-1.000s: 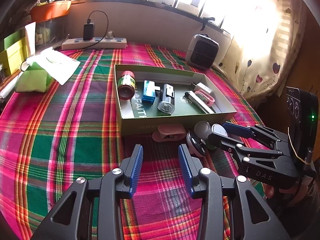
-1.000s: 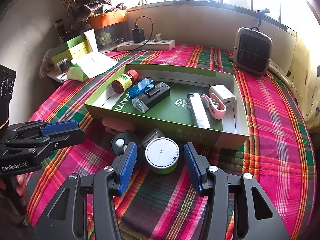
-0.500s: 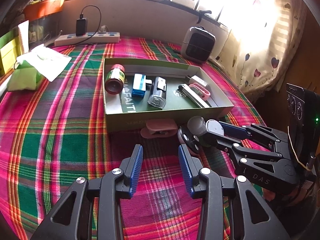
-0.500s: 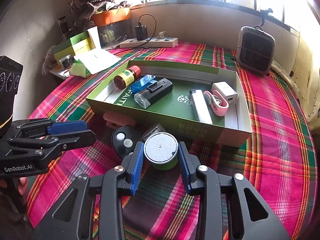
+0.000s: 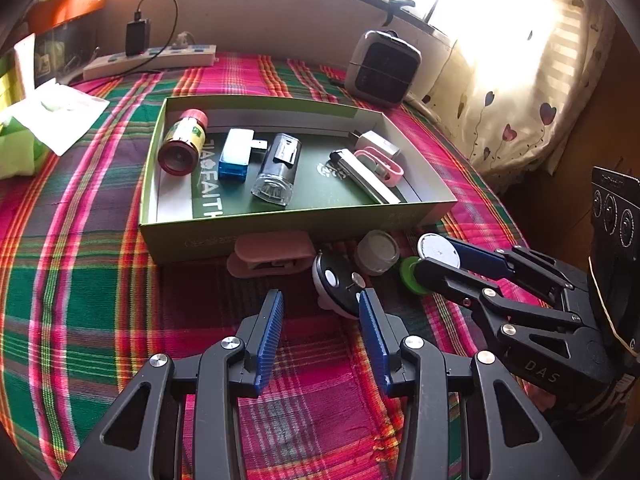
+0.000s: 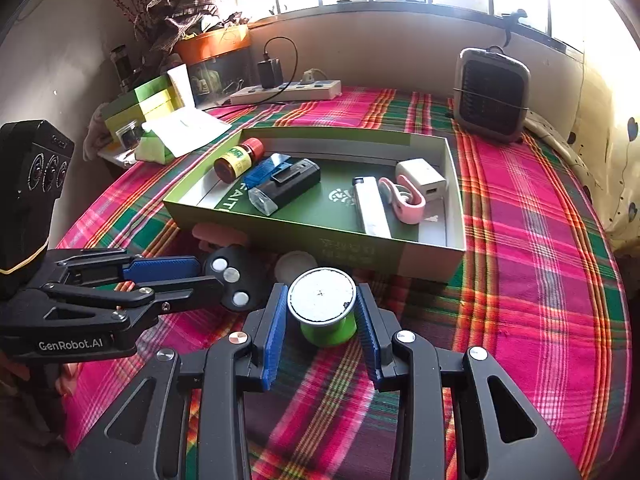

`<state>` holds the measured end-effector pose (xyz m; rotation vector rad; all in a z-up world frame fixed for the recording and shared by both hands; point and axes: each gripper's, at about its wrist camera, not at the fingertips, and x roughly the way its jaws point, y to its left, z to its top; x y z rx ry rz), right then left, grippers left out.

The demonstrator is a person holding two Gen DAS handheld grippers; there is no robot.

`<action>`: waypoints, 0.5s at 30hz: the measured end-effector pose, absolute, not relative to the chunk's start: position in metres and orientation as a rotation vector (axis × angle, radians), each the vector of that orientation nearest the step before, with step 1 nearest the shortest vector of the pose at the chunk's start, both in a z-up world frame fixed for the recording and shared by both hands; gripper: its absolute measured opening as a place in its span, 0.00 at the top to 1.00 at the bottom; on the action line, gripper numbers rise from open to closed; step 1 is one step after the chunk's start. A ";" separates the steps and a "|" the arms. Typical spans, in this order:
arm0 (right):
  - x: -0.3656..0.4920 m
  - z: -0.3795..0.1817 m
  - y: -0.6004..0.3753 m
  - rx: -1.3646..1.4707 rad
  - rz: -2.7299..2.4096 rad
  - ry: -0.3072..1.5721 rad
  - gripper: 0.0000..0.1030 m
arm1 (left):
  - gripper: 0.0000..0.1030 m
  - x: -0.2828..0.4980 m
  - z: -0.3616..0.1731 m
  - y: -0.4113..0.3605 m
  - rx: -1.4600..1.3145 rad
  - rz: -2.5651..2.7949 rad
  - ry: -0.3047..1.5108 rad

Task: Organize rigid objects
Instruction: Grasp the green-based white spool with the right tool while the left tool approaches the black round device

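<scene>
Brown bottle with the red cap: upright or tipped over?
Tipped over. The brown bottle lies on its side in the green box, at its left end, red cap toward the far wall, base facing the camera in the left wrist view.

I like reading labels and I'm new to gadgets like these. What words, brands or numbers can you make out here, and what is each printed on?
"GenRobot.AI": white letters on the left gripper.
"DAS": on the right gripper.
"FAITH": white letters on the floor of the green box; in the right wrist view only part of the word shows.
Faint print on the box's front wall: too blurred to read.
Yellow label on the brown bottle: too small to read.
</scene>
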<state>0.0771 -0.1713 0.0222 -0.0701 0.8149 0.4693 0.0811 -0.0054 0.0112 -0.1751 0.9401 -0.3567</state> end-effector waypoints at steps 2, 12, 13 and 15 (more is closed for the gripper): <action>0.077 0.022 -0.175 -0.067 0.463 0.815 0.66 | 0.62 0.083 0.010 -0.009 -0.169 -0.353 0.946; 0.074 0.024 -0.195 -0.055 0.431 0.802 0.66 | 0.62 0.095 0.010 -0.020 -0.155 -0.308 0.957; 0.073 0.024 -0.196 -0.055 0.430 0.802 0.66 | 0.62 0.096 0.010 -0.021 -0.150 -0.304 0.958; 0.073 0.023 -0.198 -0.052 0.431 0.803 0.66 | 0.62 0.097 0.010 -0.023 -0.150 -0.293 0.960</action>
